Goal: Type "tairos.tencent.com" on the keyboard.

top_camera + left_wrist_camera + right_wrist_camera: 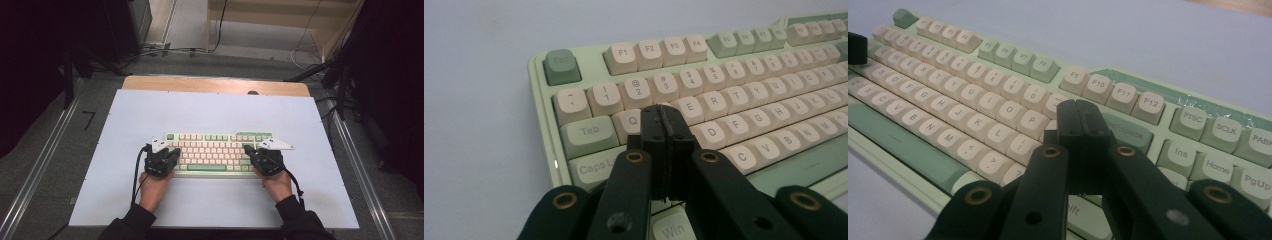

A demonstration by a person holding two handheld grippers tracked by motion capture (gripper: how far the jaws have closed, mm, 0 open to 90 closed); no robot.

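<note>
Left gripper view: the left gripper (665, 120) has its black jaws pressed flat together with nothing between them, tips hovering over the W and S keys at the centre of the frame — whether they touch a key I cannot tell. In the right gripper view the right gripper (1082, 116) is likewise closed on nothing, tips at centre frame near the P key and Backspace. Beneath both lies the green and cream keyboard (220, 152), at the middle of the high view on a pale blue mat (210, 107) — one gripper at each end.
</note>
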